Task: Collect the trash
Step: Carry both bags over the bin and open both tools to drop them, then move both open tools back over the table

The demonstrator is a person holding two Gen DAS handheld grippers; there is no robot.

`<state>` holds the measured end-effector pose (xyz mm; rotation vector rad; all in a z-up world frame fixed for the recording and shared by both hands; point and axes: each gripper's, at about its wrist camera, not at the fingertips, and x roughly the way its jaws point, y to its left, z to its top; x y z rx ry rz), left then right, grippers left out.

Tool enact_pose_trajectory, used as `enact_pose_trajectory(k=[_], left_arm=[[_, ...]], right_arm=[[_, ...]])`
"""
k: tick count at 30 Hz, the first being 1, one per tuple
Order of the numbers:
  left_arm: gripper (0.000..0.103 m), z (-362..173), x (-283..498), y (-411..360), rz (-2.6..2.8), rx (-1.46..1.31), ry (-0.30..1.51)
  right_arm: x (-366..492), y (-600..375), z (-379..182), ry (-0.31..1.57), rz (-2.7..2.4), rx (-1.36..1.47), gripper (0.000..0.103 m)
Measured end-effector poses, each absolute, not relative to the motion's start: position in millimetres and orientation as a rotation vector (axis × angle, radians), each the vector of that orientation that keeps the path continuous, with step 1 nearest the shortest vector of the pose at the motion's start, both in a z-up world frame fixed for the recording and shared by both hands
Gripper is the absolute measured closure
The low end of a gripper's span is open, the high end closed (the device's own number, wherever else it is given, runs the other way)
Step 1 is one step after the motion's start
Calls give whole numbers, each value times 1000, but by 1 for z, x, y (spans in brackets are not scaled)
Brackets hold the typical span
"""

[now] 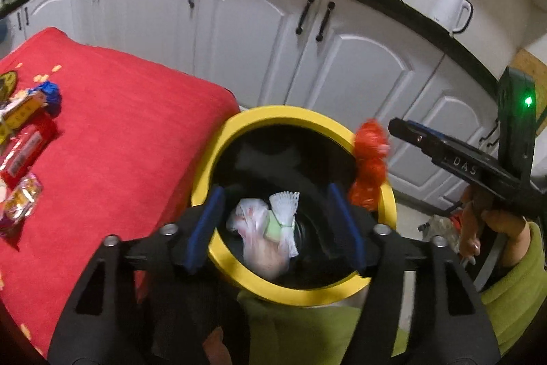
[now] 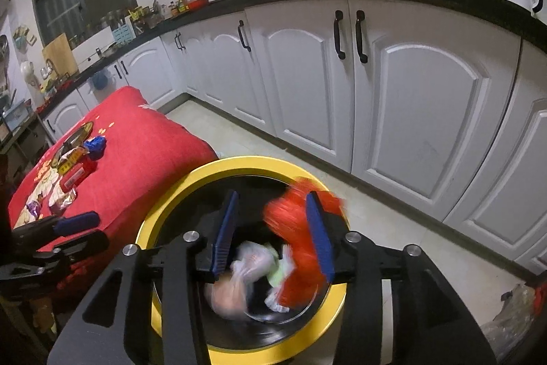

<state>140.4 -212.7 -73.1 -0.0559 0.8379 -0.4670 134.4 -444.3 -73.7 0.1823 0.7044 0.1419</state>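
- Over the mouth of the yellow-rimmed bin (image 1: 294, 291), just off the near right corner of the red-covered table (image 1: 119, 159), both grippers hang pointing downward.
- Left gripper (image 1: 277, 228): jaws spread apart, nothing pressed between the blue pads. A clear plastic wrapper (image 1: 253, 228) with a pale green and white piece shows between them, blurred, inside the bin's black liner and apart from both pads.
- Right gripper (image 2: 273, 235): jaws parted. A crumpled red wrapper (image 2: 294, 248) sits at its right pad, blurred; it lies against that pad and clear of the left one, so it is not clamped. From the left wrist view the red wrapper (image 1: 369, 166) appears at the bin's far right rim, just beside the right gripper's tip (image 1: 398, 127).
- A hand in a green sleeve (image 1: 492, 228) grips the right tool's handle.
- On the table's far left side lies the remaining trash: a blue crumpled wrapper (image 2: 95, 144), a red packet (image 2: 77, 175), a yellow packet (image 2: 71, 159) and further snack wrappers (image 2: 59, 199) close together.
- White cabinets (image 2: 393, 98) stand behind the bin, with a white kettle (image 1: 451, 9) on the dark counter.
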Motion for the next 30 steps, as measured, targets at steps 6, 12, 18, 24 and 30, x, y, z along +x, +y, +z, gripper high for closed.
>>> enact_pose_trajectory(k=[6,12,18,24,30], left_arm=[[11,-60,130,-194,-411,-87,780],[11,-45,122,-173,-335,-106,727],[11,-31,113,-151,-271,-117,670],[11,-16,104,-134,-227,-121,612],[11,-3,94,-117,-175,-117,551]], right_arm=[[131,-438,-65,671,158,186,52],[127,-428,-55,640,182,199,47],[122,-413,-40,603,216,189,45],[117,-396,-27,577,248,171,39],[113,-377,-16,555,278,148,35]])
